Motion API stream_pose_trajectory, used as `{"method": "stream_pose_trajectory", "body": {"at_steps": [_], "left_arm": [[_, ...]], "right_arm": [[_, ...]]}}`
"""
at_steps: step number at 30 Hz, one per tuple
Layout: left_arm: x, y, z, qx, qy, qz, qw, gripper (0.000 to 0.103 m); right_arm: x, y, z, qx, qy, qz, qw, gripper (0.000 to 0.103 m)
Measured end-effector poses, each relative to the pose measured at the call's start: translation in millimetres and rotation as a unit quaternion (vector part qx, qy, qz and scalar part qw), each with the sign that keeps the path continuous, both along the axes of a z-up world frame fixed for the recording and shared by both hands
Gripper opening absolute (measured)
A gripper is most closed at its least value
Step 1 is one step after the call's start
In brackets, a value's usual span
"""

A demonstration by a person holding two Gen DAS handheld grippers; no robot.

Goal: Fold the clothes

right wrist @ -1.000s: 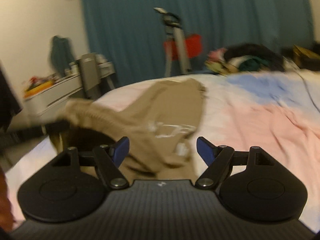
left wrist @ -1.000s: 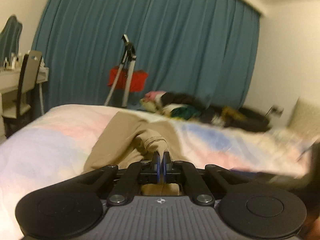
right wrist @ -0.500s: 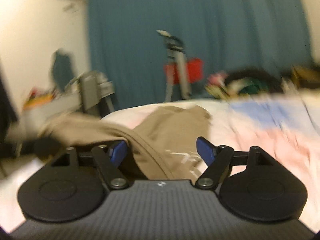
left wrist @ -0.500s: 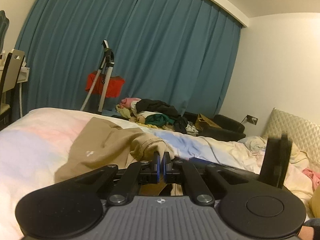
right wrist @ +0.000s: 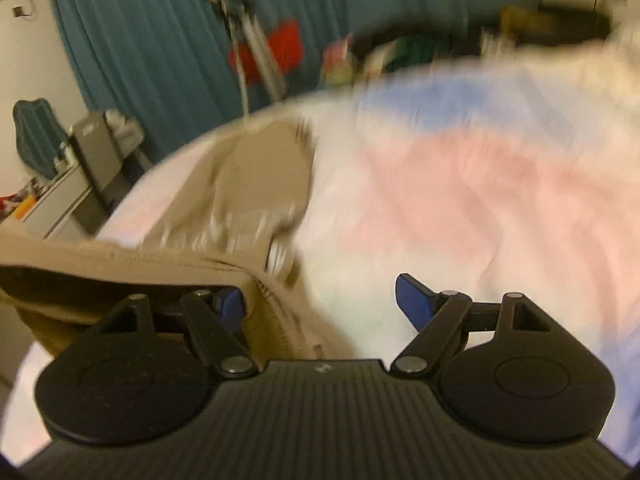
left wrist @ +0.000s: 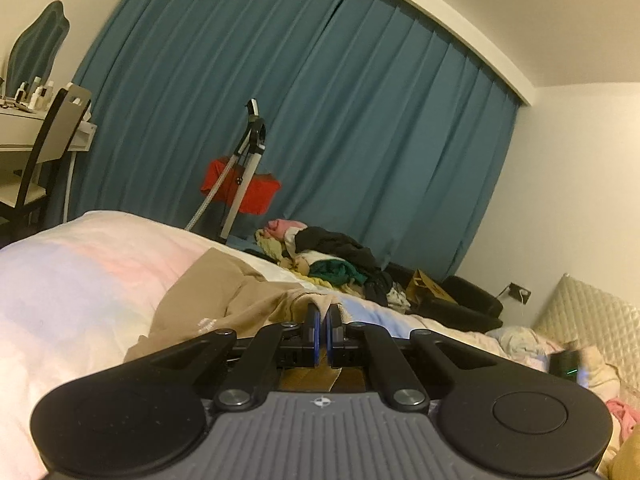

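In the left wrist view, a fold of the tan garment [left wrist: 224, 300] is being pinched between the pressed-together jaws of the left gripper [left wrist: 320, 320] above the pastel bedspread [left wrist: 72, 280]; the fabric's lower part is being hidden by the gripper body. In the blurred right wrist view, the right gripper [right wrist: 324, 304] is being held with jaws spread, tan cloth being draped against its left finger [right wrist: 230, 306]; the print on the cloth cannot be made out.

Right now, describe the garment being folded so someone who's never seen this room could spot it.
Find the bed with the pastel pink-and-blue cover in front of the teal curtain. The tan garment lies spread on it, one edge pinched in the left gripper. It is the only plain tan piece, apart from the mixed clothes pile behind.
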State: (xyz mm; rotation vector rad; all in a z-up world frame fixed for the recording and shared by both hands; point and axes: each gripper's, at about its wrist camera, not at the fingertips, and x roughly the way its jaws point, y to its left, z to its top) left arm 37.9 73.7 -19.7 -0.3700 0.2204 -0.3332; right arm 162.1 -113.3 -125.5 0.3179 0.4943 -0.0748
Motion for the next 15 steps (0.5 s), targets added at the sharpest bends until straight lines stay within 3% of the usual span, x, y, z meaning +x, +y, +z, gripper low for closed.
{"method": "stream_pose_trajectory", "body": {"at_steps": [2, 4, 6, 9, 12, 15], "left_arm": [[-5.2, 2.3, 3.3, -0.011, -0.012, -0.010, 0.9998, 0.003], [-12.7, 1.0, 4.9, -0.022, -0.027, -0.026, 0.9991, 0.003], [-18.5, -4.0, 5.5, -0.025, -0.037, -0.038, 0.9983, 0.003], [-20.4, -11.1, 3.6, -0.016, -0.038, -0.041, 0.9983, 0.003], [-18.0, -12.5, 0.4, -0.015, -0.033, -0.037, 0.9986, 0.003], [-14.1, -10.8, -2.0, -0.019, -0.030, -0.026, 0.9990, 0.003]], "right_arm": [[-21.0, 1.4, 21.9, -0.050, -0.065, -0.025, 0.996, 0.080], [-38.2, -0.9, 35.8, -0.068, -0.116, -0.054, 0.990, 0.085], [-41.4, -6.1, 37.5, -0.056, -0.125, -0.070, 0.988, 0.086], [-27.2, -12.1, 25.5, -0.023, -0.085, -0.061, 0.994, 0.085], [-4.3, -3.7, 0.3, -0.003, -0.008, -0.028, 1.000, 0.085], [18.5, 4.6, -24.8, 0.018, 0.069, 0.005, 0.997, 0.084]]}}
